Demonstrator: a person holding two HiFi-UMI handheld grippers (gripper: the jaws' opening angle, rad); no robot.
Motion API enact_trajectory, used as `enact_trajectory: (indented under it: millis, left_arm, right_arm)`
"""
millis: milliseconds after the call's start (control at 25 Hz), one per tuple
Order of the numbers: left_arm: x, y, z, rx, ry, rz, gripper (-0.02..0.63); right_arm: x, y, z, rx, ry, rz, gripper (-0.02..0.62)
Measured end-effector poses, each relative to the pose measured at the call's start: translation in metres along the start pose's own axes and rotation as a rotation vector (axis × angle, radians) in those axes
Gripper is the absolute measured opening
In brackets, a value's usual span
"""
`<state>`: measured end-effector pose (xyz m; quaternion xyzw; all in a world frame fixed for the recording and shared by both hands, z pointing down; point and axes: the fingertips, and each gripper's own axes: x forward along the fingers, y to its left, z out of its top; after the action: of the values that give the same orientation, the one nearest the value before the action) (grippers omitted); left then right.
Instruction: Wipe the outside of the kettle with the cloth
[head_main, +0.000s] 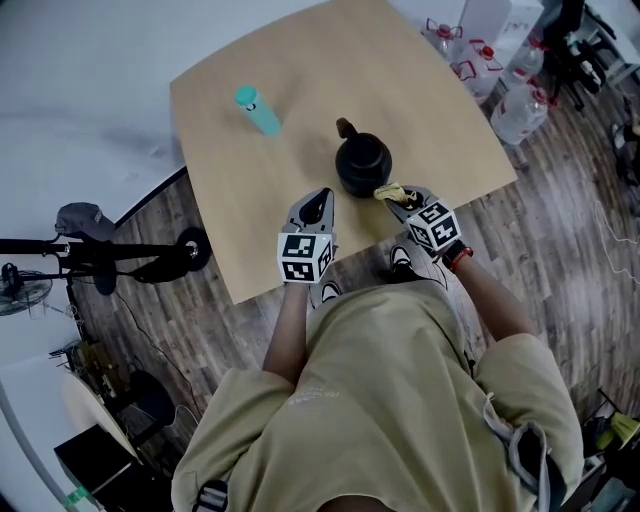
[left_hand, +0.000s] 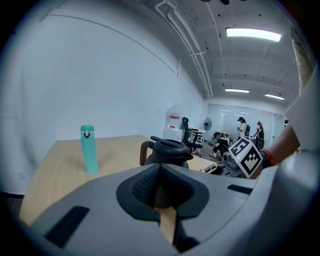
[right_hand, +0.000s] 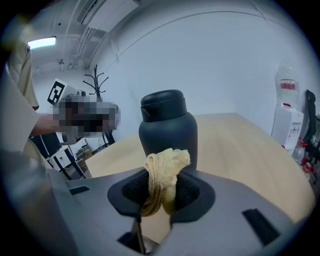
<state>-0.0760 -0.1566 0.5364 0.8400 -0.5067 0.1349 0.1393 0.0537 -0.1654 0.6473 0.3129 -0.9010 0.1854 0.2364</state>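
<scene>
Overhead, L to R on the table: teal bottle at kettle's 10 o'clock; L gripper, jaws together w/ nothing between, at 7 o'clock; black kettle mid-table; R gripper, clamped on bunched yellow cloth, just beside kettle at 4 o'clock.

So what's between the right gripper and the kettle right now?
Only the yellow cloth, bunched between the fingers of the right gripper and pointing at the black kettle. The right gripper view shows it; whether it touches the kettle is unclear.
</scene>
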Motion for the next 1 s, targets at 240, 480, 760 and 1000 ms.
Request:
enact_trajectory:
  millis: [240, 480, 760, 1000]
  left_arm:
    - [0.012, -0.006, 0.003, -0.004, 0.007, 0.023, 0.025]
    - [0.023, -0.009, 0.004, -0.018, 0.011, 0.051, 0.025]
    - [0.03, -0.01, 0.002, -0.035, 0.019, 0.089, 0.025]
    - [0.034, -0.007, 0.003, -0.051, 0.009, 0.118, 0.025]
  right_arm:
    - [-0.004, -0.025, 0.0, -0.048, 0.037, 0.007, 0.121]
    - [-0.004, -0.049, 0.001, -0.084, 0.068, 0.013, 0.12]
    - [0.001, -0.079, 0.007, -0.116, 0.09, 0.015, 0.12]
    - [0.012, -0.103, 0.017, -0.155, 0.114, 0.015, 0.12]
